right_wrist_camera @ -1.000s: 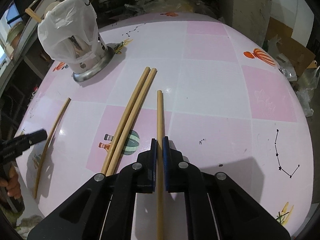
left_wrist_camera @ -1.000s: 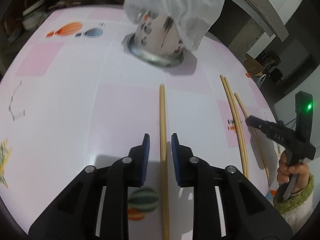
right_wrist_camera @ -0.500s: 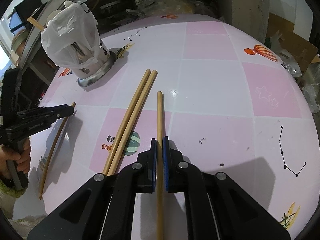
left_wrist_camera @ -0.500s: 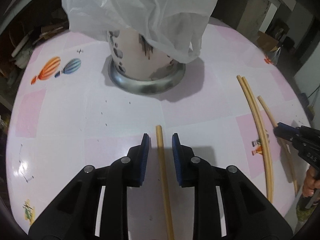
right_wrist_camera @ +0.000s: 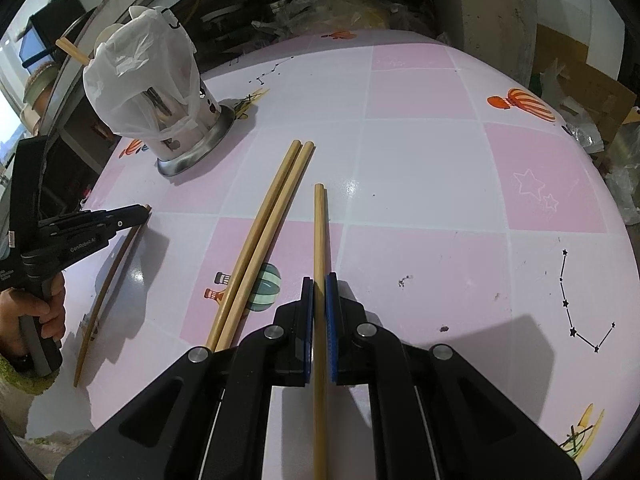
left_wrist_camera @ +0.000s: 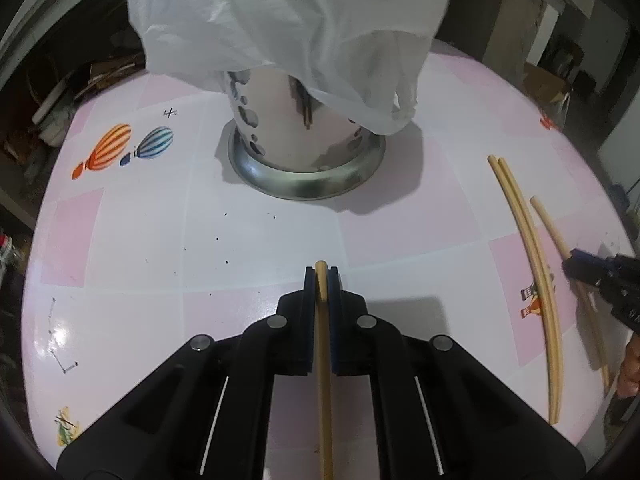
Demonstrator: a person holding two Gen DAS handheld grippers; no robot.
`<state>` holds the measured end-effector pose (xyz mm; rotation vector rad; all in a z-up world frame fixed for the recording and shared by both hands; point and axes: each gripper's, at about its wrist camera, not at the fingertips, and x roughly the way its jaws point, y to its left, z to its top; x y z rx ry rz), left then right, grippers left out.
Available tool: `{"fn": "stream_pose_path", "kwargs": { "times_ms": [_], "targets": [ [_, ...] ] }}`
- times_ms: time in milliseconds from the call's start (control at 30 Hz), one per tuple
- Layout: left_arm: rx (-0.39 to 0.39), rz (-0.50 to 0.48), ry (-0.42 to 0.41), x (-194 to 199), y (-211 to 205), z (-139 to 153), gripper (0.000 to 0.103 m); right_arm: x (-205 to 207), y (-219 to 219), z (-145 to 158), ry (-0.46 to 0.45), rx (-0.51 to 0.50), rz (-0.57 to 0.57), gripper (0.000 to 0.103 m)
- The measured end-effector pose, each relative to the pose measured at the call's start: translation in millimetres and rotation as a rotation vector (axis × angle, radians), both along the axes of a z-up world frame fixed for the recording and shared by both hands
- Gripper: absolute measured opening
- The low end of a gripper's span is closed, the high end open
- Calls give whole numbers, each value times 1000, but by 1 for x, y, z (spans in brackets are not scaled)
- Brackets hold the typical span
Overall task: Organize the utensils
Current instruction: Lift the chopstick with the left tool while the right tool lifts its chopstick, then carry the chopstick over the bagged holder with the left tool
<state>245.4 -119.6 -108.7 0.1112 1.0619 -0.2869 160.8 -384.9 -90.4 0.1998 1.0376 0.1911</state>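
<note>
Left gripper (left_wrist_camera: 321, 276), open a moment ago, is now clamped on a chopstick (left_wrist_camera: 323, 360) near the holder (left_wrist_camera: 306, 168); right gripper (right_wrist_camera: 319, 284) stays clamped on another (right_wrist_camera: 319, 240). Two more (right_wrist_camera: 260, 240) lie mid-table (right_wrist_camera: 420, 160). Both are ready to lift.
</note>
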Motion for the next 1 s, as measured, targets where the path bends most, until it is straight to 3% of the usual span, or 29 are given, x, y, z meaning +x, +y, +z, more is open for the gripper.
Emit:
{"fn": "stream_pose_path", "kwargs": {
  "times_ms": [200,467,600,800,867,1000],
  "targets": [
    [-125,19,-65,-10,21,34,5,1,0,0,7,0,0,6],
    [-275,15,-274,-42,48,129,5,3,2,1,19,-17,0,6],
    [-319,18,-345,-57,53,158,5,6,4,1,34,-24,5,6],
    [-354,23,-409,-71,67,182,5,16,6,3,63,-36,19,11],
    [-355,26,-418,-76,72,185,5,22,9,5,61,-55,29,18],
    [-368,37,-421,-80,78,185,5,35,15,6,57,-103,51,21]
  ]
}}
